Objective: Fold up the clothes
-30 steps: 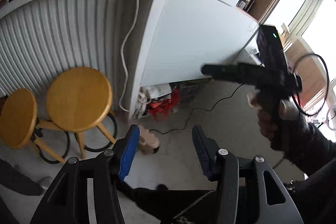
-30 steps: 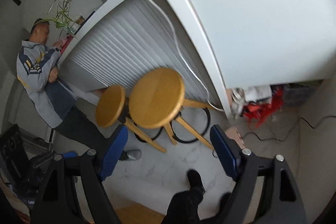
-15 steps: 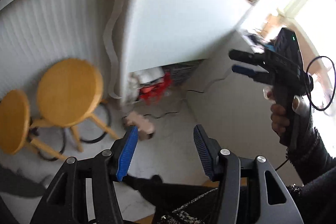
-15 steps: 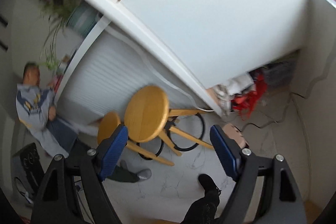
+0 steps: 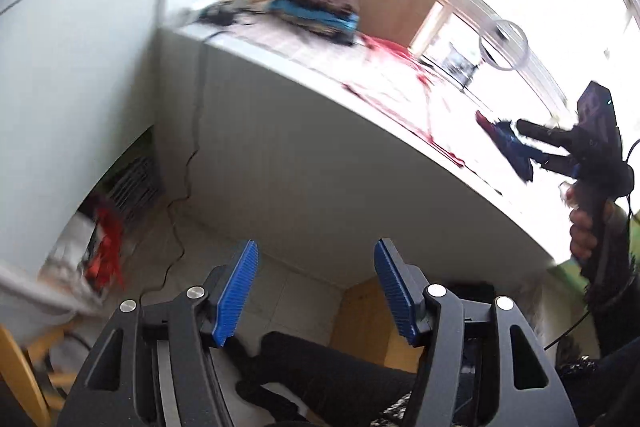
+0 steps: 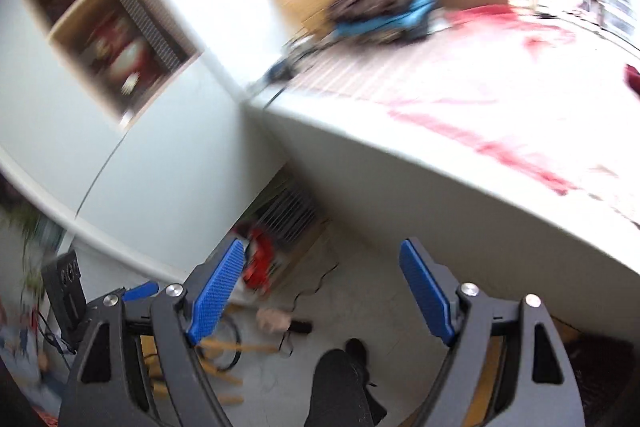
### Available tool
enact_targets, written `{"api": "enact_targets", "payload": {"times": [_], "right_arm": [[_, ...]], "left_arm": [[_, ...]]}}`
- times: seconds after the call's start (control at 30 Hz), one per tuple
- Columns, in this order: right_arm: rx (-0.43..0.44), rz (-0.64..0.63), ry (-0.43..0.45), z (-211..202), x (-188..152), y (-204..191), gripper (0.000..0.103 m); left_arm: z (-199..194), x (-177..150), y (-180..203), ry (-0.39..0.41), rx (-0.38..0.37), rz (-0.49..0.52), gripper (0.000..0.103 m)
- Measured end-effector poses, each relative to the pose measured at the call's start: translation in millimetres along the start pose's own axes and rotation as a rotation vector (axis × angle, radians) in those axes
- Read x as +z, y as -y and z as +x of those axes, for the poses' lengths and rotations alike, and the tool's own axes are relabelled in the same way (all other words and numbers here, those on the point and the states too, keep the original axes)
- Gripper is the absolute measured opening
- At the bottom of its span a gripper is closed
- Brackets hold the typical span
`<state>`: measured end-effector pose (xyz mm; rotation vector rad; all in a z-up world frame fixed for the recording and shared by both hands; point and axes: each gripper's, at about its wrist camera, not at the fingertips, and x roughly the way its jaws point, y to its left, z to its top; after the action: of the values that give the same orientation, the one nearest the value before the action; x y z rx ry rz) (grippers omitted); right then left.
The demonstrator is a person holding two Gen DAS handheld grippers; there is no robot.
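So the clothes are all up on the white table. I count one pile of clothes at the far end: a brown piece on top, blue stuff under it, though it's too blurry to say how many items are in there. Closer in there's one red and white garment spread flat over the tabletop, its red edge running near the table's front edge. In the right wrist view the same pile and the same red spread show up, very smeared.

Two grippers. The left gripper is down below table level, blue pads wide apart with nothing between them, just floor behind. The right gripper is the same deal in its own camera, pads spread and empty. From the left camera you can also see it held up over the table's near corner, with a dark blue scrap right at its fingertips, but I can't tell whether that's cloth.

Below: one black cable trailing down onto the floor, and one person's dark-trousered leg.
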<state>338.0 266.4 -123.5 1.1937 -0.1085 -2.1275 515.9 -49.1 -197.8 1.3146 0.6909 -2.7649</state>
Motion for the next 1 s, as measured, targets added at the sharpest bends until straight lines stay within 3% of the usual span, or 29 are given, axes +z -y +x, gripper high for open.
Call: {"api": "enact_targets", "payload": {"times": [0.17,0.3,0.4,0.5,0.63,0.7,1.0], "right_arm": [[-0.132,0.014,0.168,-52.1,82.4,88.7,0.08],[-0.237,-0.13,0.208,-37.3,186.3,120.8,0.08],[-0.272,-0.208,0.163,7.9,274.3,145.0,0.08],[-0.225,-0.266,0.088,61.6,355.5,161.4,0.08],[-0.196,-0.225,-0.066,143.3,439.5,185.8,0.08],[-0.228,-0.209,-0.119,184.8,463.4,199.2,0.08],[-0.388,-0.173,-0.351,388.5,494.1,251.8,0.08]], "left_arm": [[73.6,77.7,46.8,-0.054,-0.085,0.088,0.061],[149.3,147.1,80.6,-0.066,-0.067,0.149,0.061],[205.5,192.8,94.4,-0.076,-0.011,0.164,0.061],[260.7,230.4,101.1,-0.117,0.049,0.164,0.061],[321.2,260.1,101.8,-0.204,0.09,0.185,0.061],[347.8,268.6,101.7,-0.235,0.131,0.219,0.061],[388.3,284.9,91.9,-0.268,0.066,0.241,0.059]]}}
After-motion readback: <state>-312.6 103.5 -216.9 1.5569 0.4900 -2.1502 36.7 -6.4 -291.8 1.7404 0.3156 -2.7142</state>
